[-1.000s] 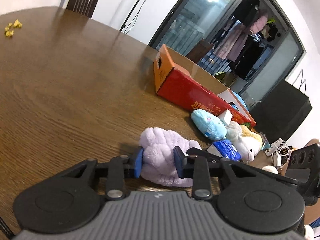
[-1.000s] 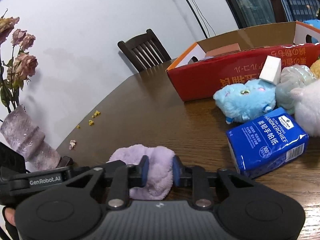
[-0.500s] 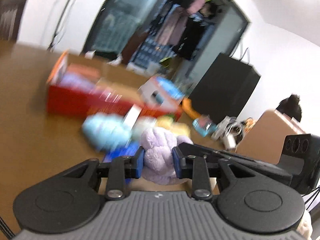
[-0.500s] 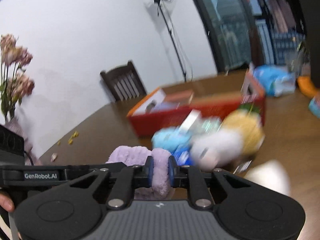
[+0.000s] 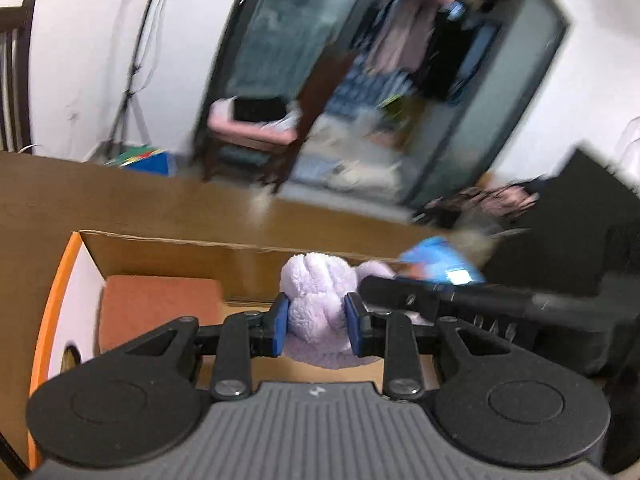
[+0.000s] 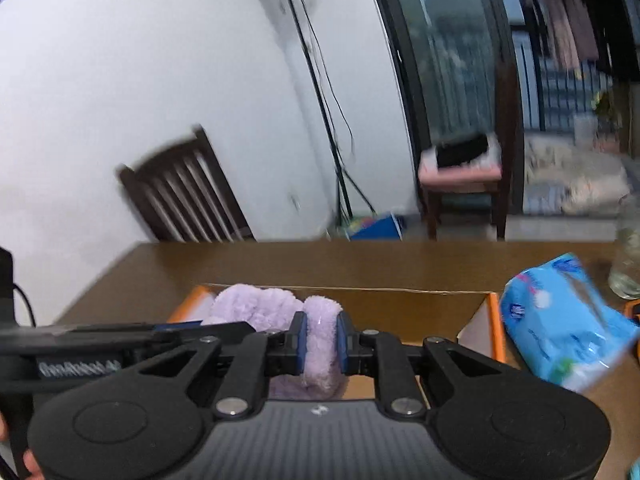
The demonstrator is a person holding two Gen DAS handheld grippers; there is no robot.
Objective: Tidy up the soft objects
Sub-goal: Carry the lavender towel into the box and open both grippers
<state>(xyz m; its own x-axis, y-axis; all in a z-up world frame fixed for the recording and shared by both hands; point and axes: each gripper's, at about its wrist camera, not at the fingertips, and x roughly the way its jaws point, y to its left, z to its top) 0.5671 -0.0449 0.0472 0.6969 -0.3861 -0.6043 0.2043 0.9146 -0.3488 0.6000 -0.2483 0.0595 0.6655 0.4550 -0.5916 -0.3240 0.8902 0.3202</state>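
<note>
Both claws share one load. The left claw (image 5: pixel 316 327) has its blue pads pressed into the bulk of a lilac plush toy (image 5: pixel 318 300), the jaws narrowed but not fully together because the fluff fills the gap. The right claw (image 6: pixel 319 343) is pinched almost closed on a thinner fold of the same lilac plush toy (image 6: pixel 320 344), which squeezes to a narrow band between the pads. In the left wrist view the right claw's arm crosses in from 3 o'clock, just beside the toy.

The toy hangs above the open cardboard box (image 5: pixel 160 248), which sits on the brown bench (image 6: pixel 360 264); an orange-brown pad (image 5: pixel 156 304) lies on the box floor toward 9 o'clock of the toy. A light blue tissue pack (image 6: pixel 564 320) rests on the bench at 3 o'clock, outside the box wall.

The step in hand looks like lowering the plush into the box. To do it well, both claws should descend together so the fabric is not stretched between them, keep clear of the far cardboard wall at 12 o'clock, and let go only once the toy sits below the rim. Opening both at once should stop it being dragged sideways.
</note>
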